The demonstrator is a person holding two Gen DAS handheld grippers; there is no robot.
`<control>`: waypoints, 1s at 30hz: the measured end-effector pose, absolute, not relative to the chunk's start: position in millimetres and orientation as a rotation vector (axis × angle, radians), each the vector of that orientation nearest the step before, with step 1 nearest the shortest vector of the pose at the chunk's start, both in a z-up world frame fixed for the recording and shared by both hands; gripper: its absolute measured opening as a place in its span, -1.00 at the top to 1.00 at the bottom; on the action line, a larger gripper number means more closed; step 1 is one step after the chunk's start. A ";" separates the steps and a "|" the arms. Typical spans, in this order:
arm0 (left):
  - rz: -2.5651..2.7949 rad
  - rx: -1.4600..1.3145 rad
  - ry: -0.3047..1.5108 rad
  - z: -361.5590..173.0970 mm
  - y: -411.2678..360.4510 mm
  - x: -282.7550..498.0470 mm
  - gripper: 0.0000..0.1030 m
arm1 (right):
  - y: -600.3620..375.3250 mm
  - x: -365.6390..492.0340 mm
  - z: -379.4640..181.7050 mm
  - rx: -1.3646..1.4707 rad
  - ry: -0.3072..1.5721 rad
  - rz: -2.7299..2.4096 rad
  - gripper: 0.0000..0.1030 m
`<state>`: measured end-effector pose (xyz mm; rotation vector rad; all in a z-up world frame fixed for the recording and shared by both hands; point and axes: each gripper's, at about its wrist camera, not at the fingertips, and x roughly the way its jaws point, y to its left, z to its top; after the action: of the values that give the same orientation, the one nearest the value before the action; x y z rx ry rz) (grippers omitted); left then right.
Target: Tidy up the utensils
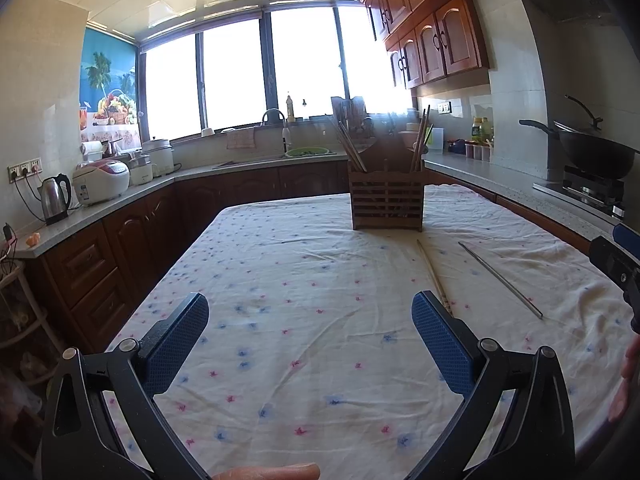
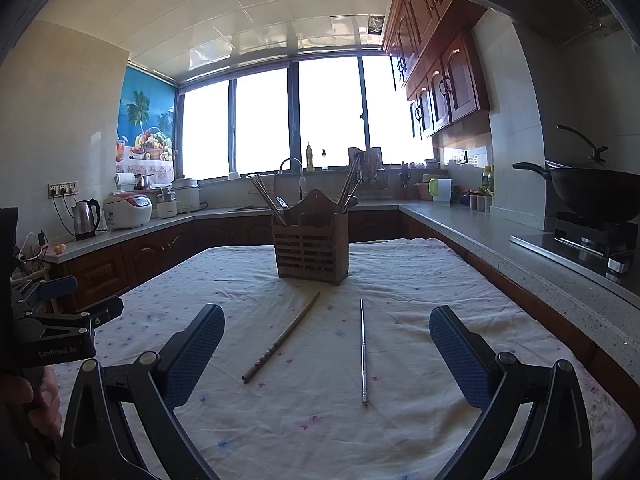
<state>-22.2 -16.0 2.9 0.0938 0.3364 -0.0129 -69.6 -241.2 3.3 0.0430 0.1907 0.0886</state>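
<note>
We hover both claws, left claw (image 1: pixel 310 322) and right claw (image 2: pixel 326 332), wide and empty above the desk (image 2: pixel 420 440); the wooden chopstick (image 2: pixel 280 340) and the metal chopstick (image 2: pixel 363 350) lie ahead between the right claw's fingers.

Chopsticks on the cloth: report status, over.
Left gripper open, empty. Right gripper open, empty. Wooden chopstick and metal chopstick flat on tablecloth, short of holder. Path clear.

Home kitchen, wooden wall cabinets (image 1: pixel 436 46) at upper right, wok (image 2: pixel 596 192) on gas stove (image 2: pixel 592 240) at right edge, sink faucet (image 1: pixel 274 114) below central window, rice cooker (image 1: pixel 102 180) and electric kettle (image 1: pixel 54 198) on left countertop, cloth-covered table (image 1: pixel 300 280) in foreground.
</note>
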 end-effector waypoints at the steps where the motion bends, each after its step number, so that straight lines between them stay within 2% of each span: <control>1: -0.013 0.095 0.335 2.4 -16.5 -22.8 -1.00 | -240.9 -69.5 3.4 0.043 0.190 0.088 -1.00; 30: -0.014 0.087 0.343 3.6 -14.4 -22.5 -1.00 | -243.3 -69.1 11.3 0.045 0.191 0.098 -1.00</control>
<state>-22.5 -14.4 3.6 0.0866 0.3429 -0.0143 -69.1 -243.3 11.3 0.0455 0.1913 0.0981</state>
